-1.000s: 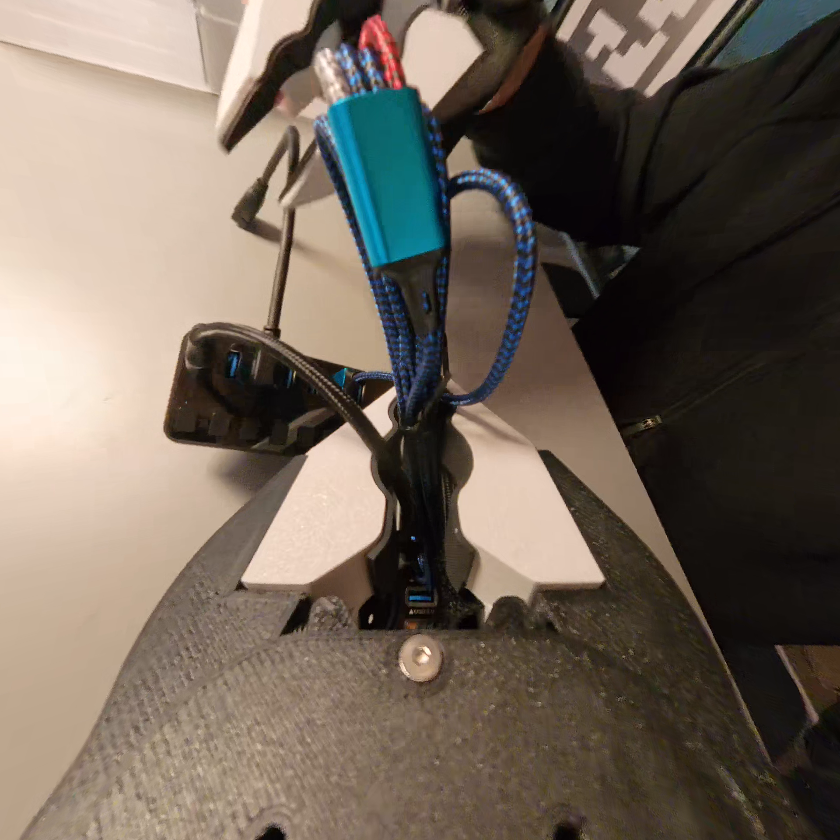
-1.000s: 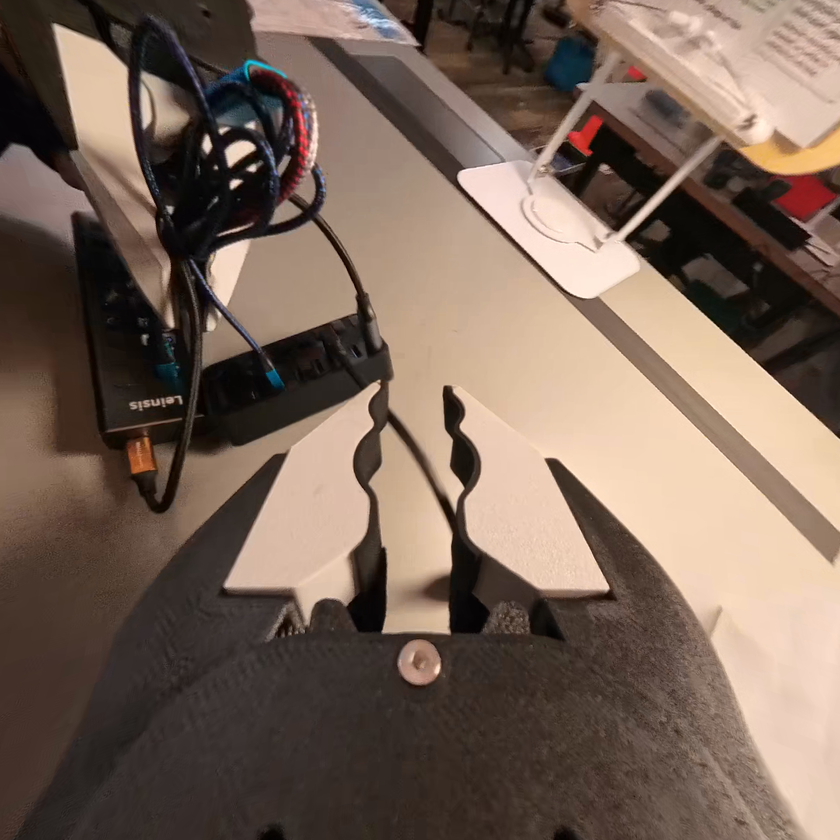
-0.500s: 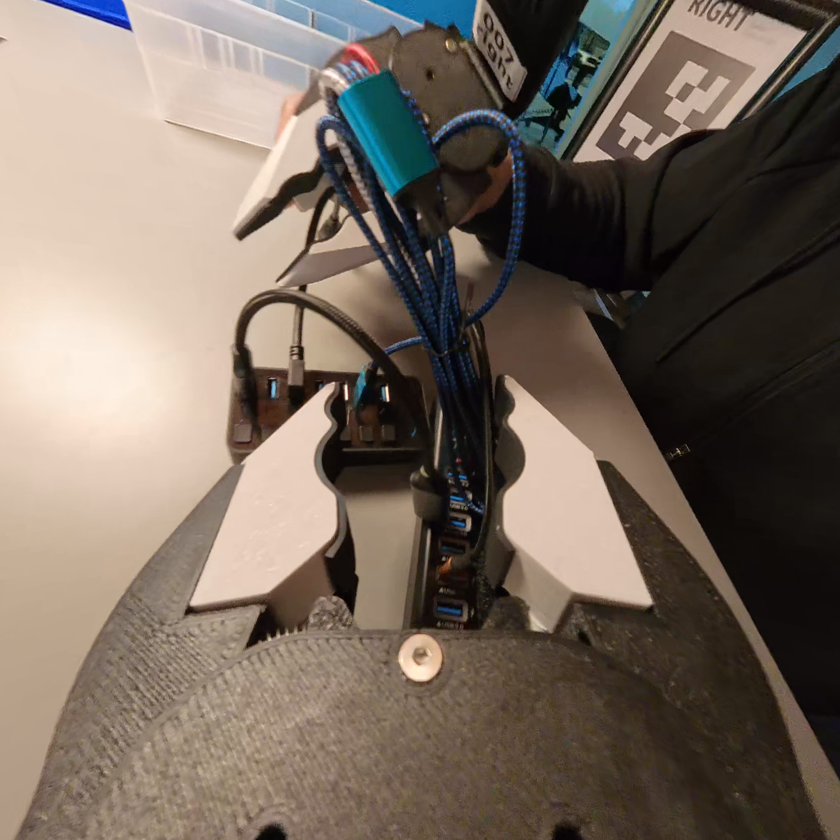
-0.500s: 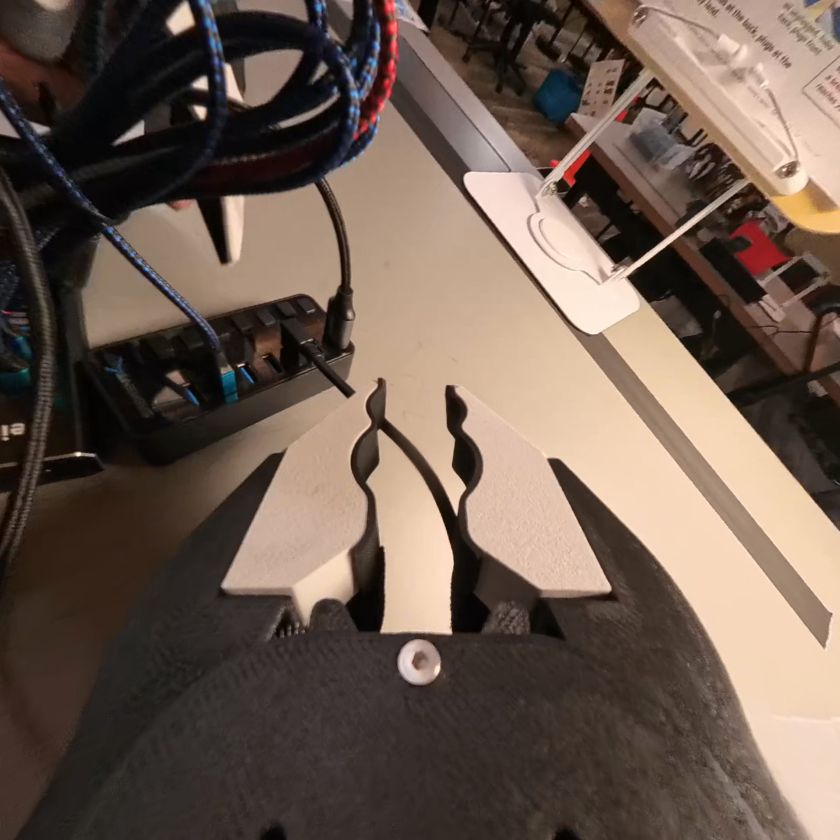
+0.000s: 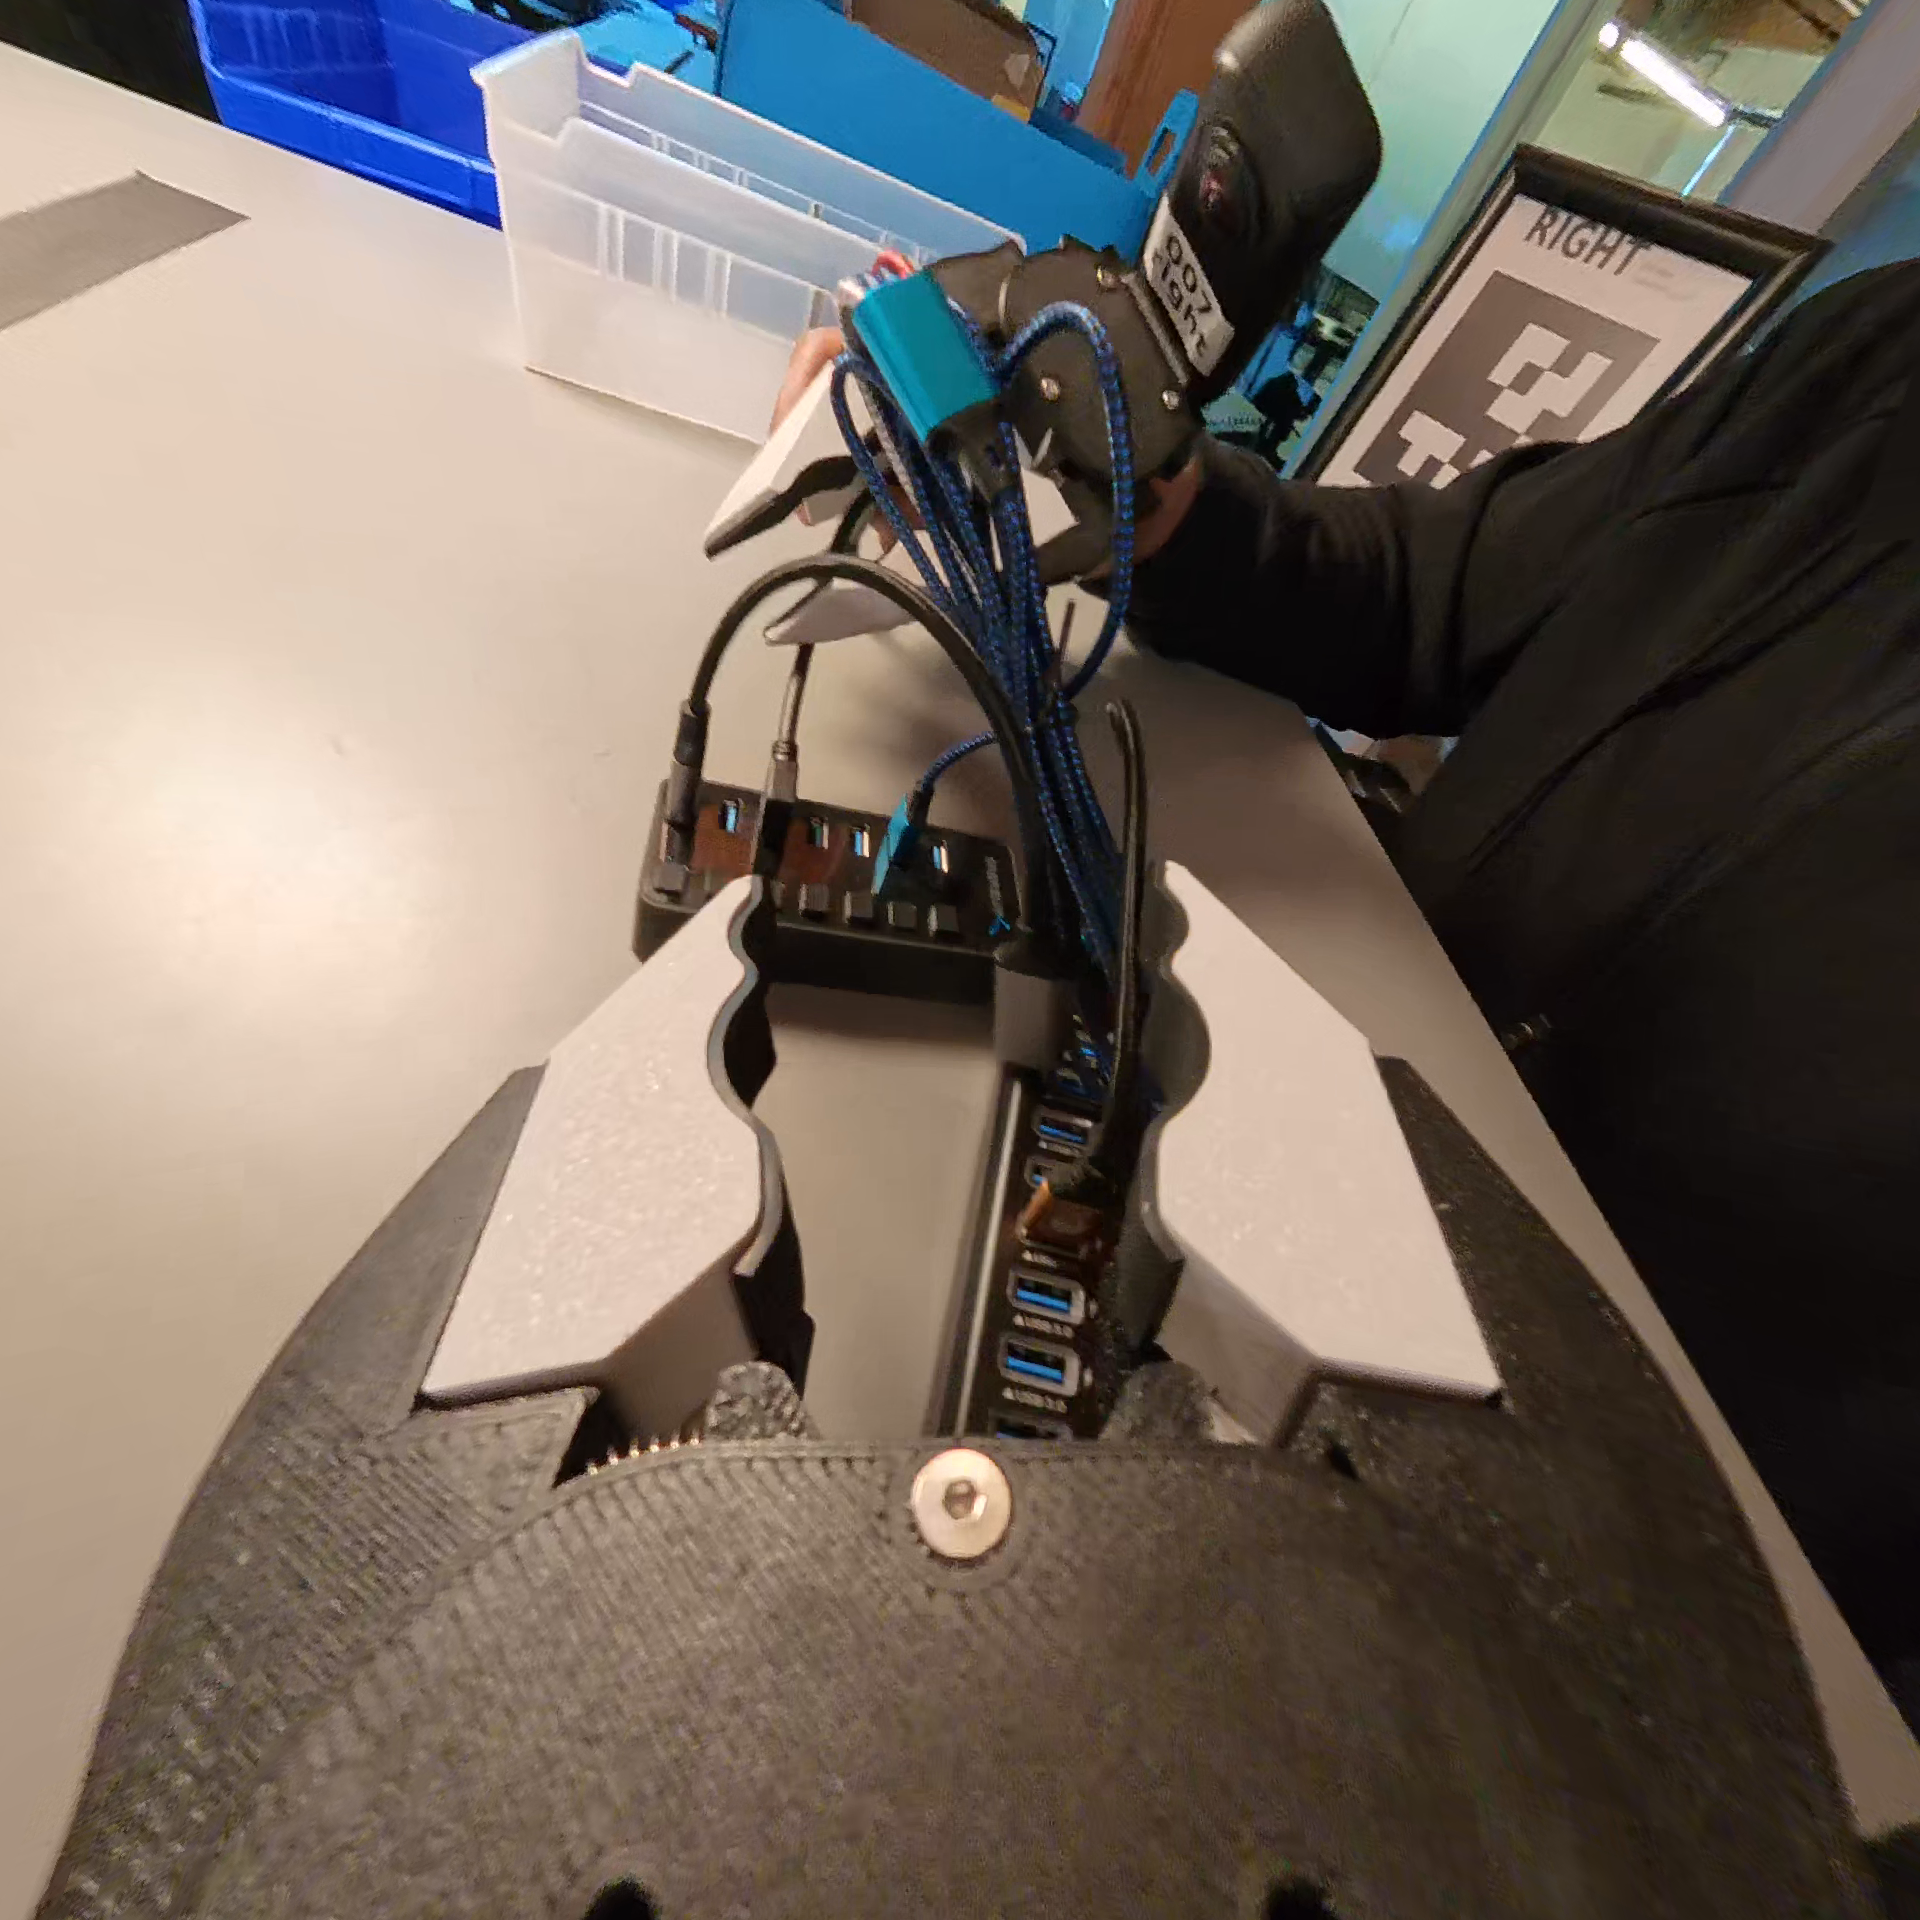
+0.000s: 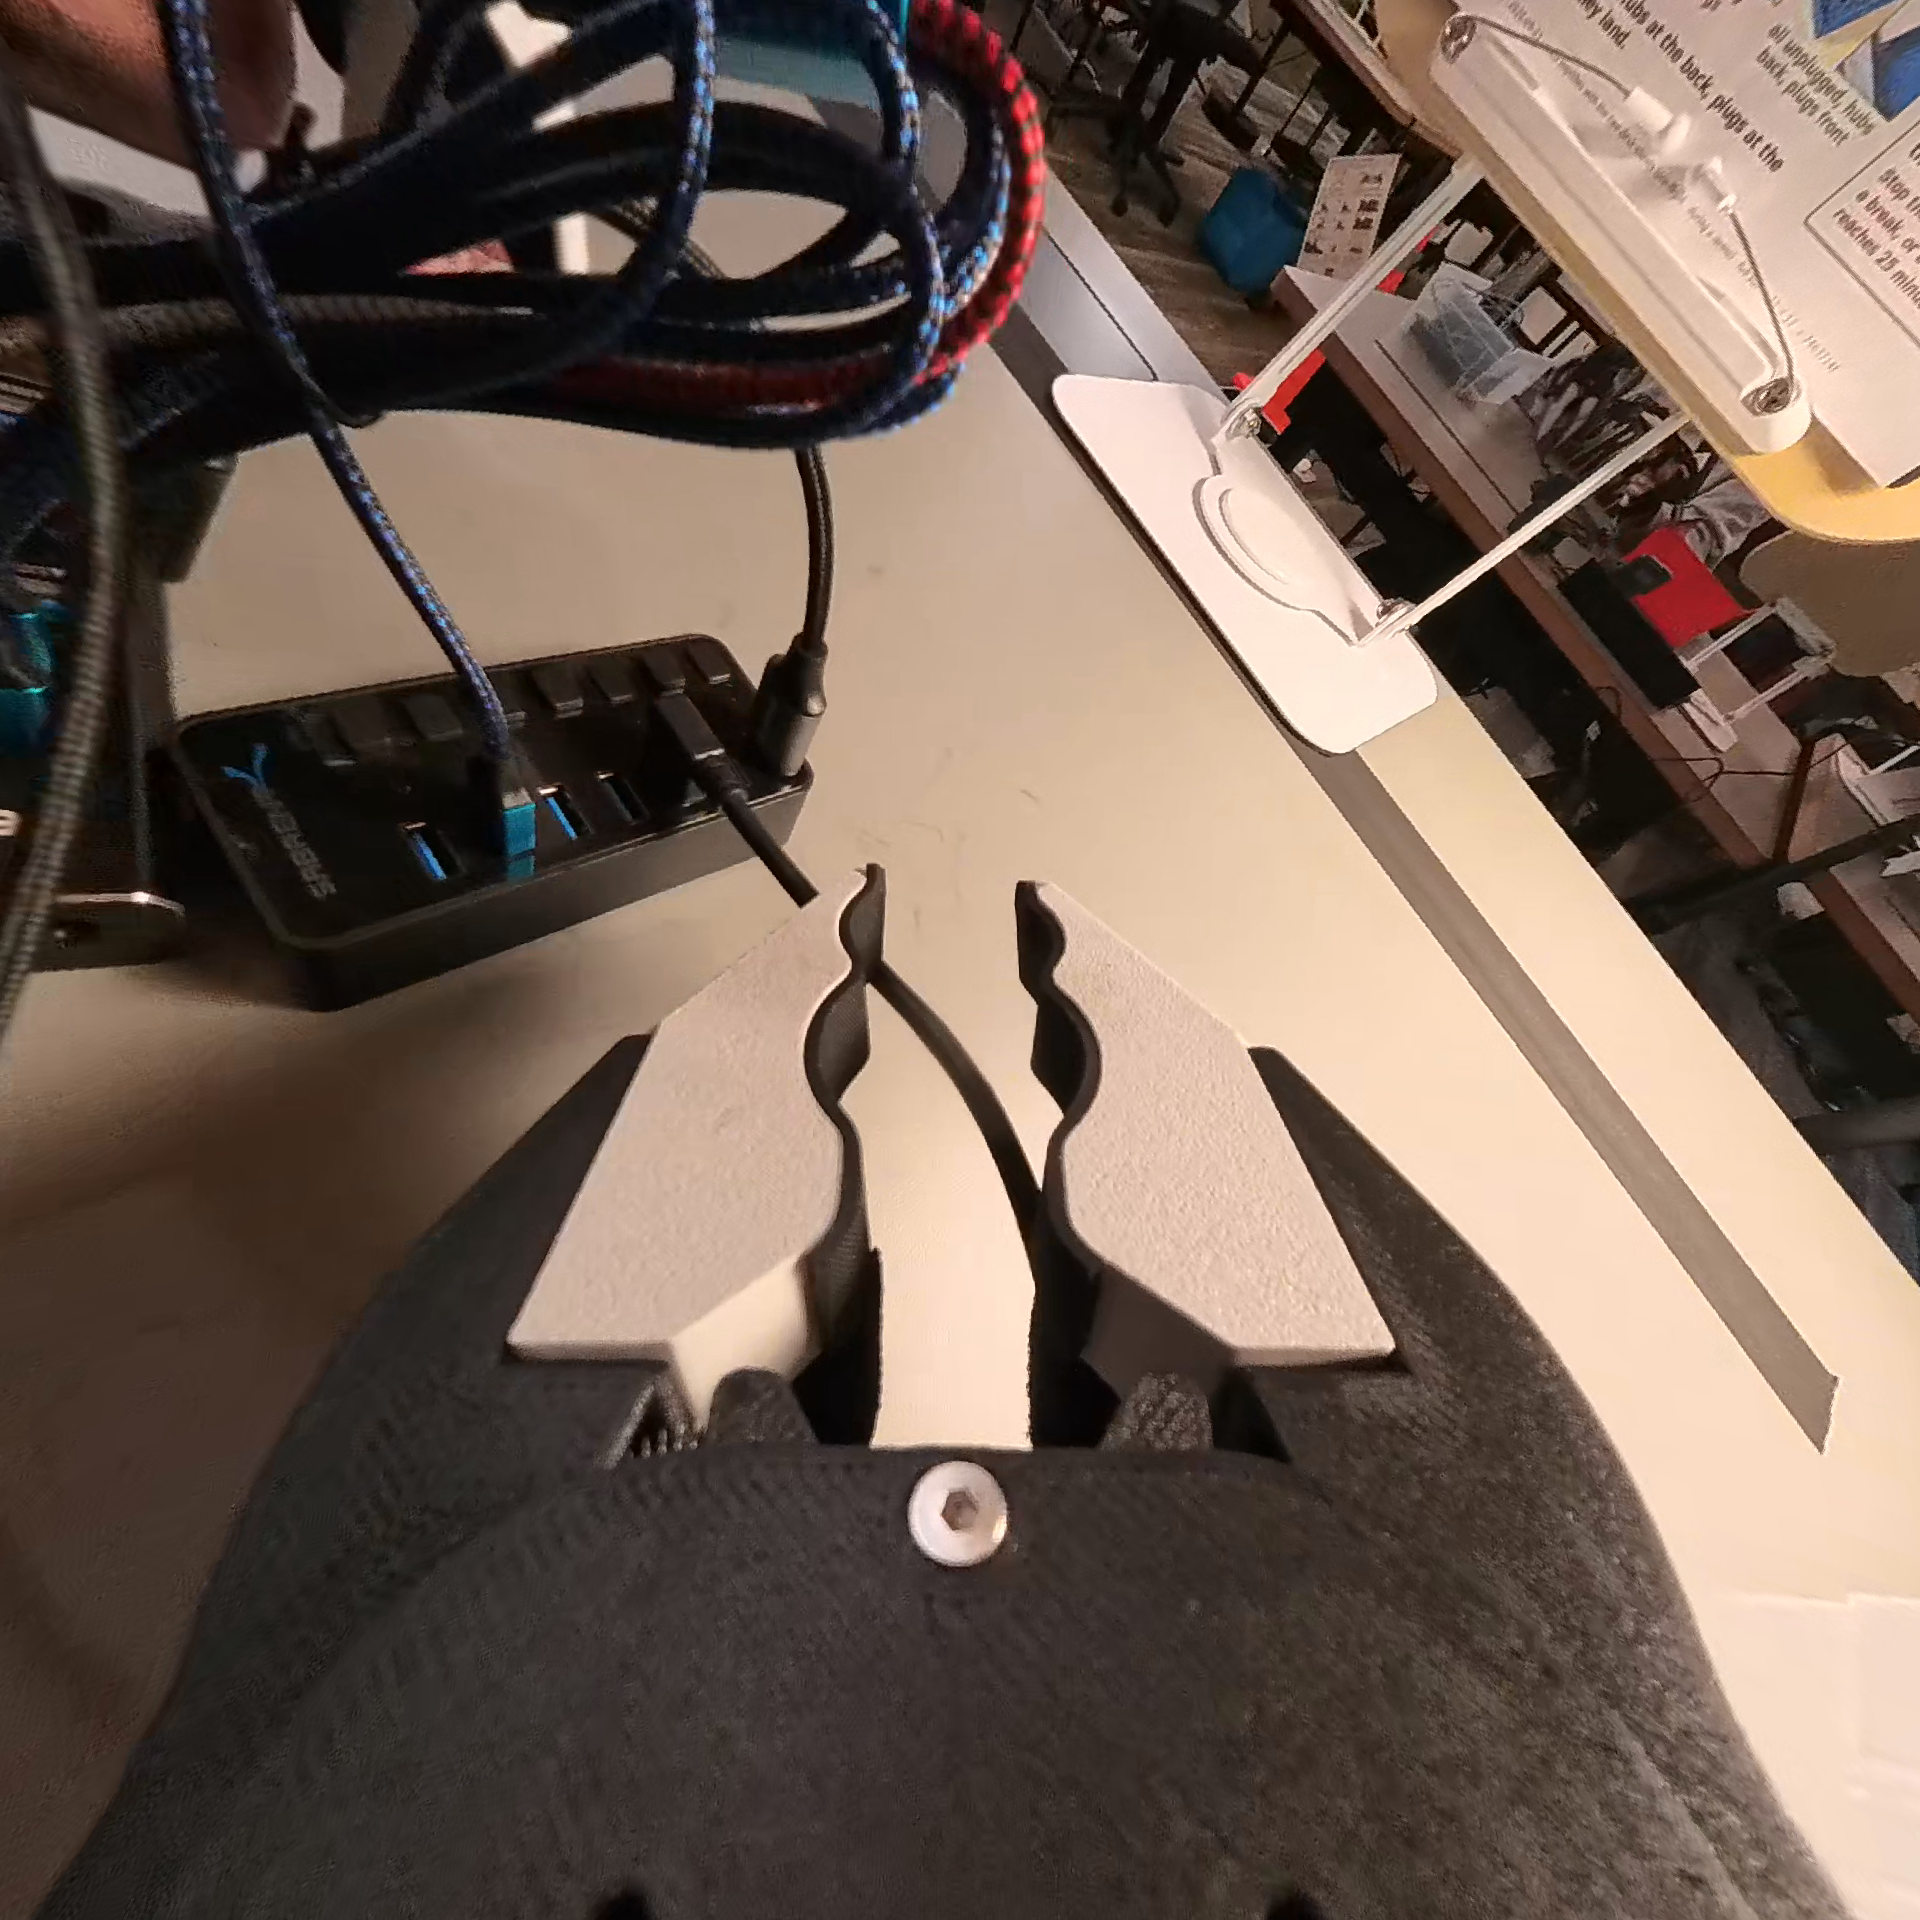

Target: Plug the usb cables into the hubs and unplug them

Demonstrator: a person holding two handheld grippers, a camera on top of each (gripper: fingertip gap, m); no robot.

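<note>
Currently left hand-held gripper [image 5: 956, 997] gapes wide, straddling a black multi-port USB hub [image 5: 1049, 1278]; most visible ports look empty. Second black hub [image 6: 488, 800] on table [image 6: 1039, 665] carries a blue braided plug and two black ones. Right hand-held gripper [image 6: 945, 904] part-open around black cable [image 6: 966, 1081], unclamped. Bundled cables [image 6: 623, 260] hang above; plenty left.

Right gripper [image 6: 945, 904] parted, thin black cable [image 6: 966, 1081] between jaws (untouched?); black hub [image 6: 312, 831] ahead.
</note>
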